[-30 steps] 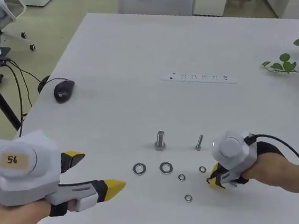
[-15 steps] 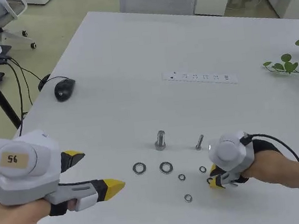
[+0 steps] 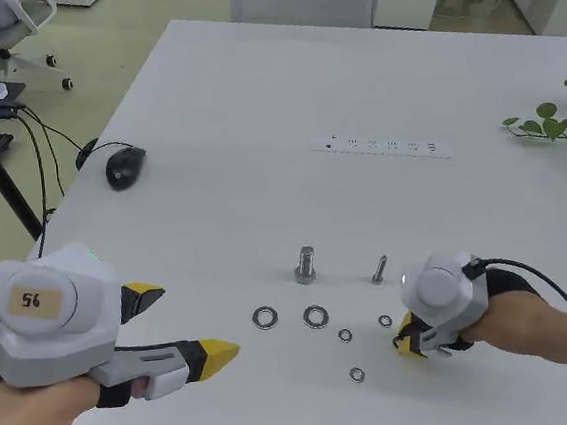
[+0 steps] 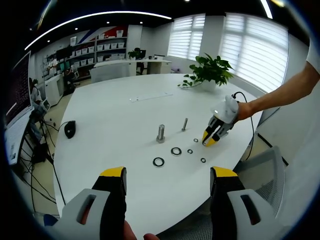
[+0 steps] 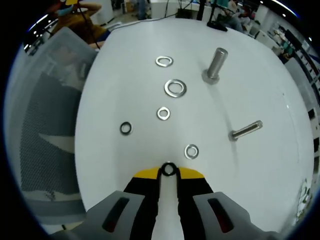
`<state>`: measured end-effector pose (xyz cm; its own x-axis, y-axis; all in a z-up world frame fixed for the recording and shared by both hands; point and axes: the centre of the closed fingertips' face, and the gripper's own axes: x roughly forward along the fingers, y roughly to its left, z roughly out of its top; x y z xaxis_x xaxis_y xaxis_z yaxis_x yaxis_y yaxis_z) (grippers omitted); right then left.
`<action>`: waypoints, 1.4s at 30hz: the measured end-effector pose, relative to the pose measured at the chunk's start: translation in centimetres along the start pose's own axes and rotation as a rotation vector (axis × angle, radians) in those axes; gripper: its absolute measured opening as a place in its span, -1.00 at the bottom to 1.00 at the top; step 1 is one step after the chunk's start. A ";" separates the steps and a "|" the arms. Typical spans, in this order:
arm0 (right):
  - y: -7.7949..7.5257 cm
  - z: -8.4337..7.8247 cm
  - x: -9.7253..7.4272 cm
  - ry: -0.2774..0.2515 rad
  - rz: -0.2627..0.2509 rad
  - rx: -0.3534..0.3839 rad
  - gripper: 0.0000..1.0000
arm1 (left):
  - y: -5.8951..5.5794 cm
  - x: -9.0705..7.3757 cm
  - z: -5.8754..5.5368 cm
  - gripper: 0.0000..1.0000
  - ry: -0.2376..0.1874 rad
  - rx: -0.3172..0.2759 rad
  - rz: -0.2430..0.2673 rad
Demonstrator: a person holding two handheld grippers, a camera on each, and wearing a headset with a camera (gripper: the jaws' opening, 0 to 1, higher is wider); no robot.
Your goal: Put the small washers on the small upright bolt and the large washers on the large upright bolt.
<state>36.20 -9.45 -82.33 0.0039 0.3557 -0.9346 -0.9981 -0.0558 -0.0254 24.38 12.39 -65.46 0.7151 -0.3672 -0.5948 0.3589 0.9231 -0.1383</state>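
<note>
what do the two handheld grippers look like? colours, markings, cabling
Both have white-grey rounded housings and dark jaws ending in yellow tips. The left gripper carries a tan label reading 56 on its round end. The right gripper has a black cable looping back past the right hand, which wears a dark strap or glove.

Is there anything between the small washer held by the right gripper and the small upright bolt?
Nothing tall. Only a loose small washer lies flat on the table between the held washer in the right gripper and the small bolt; lifting over it should clear it.
</note>
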 end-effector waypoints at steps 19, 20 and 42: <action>-3.6 2.3 -3.9 -0.038 -0.045 0.066 -0.73 | 0.4 -0.1 -0.2 0.34 -0.002 -0.005 0.000; -4.3 2.8 -4.5 -0.049 -0.058 0.066 -0.73 | 0.4 -0.1 -0.1 0.34 -0.003 -0.005 0.000; -9.2 6.1 -5.9 -0.005 -0.085 0.019 -0.73 | 1.0 -0.7 -0.6 0.34 -0.008 -0.024 0.014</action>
<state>45.02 -5.35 -74.38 0.0884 0.3630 -0.9276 -0.9952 -0.0078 -0.0979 23.89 13.65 -65.69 0.7245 -0.3552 -0.5908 0.3348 0.9305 -0.1489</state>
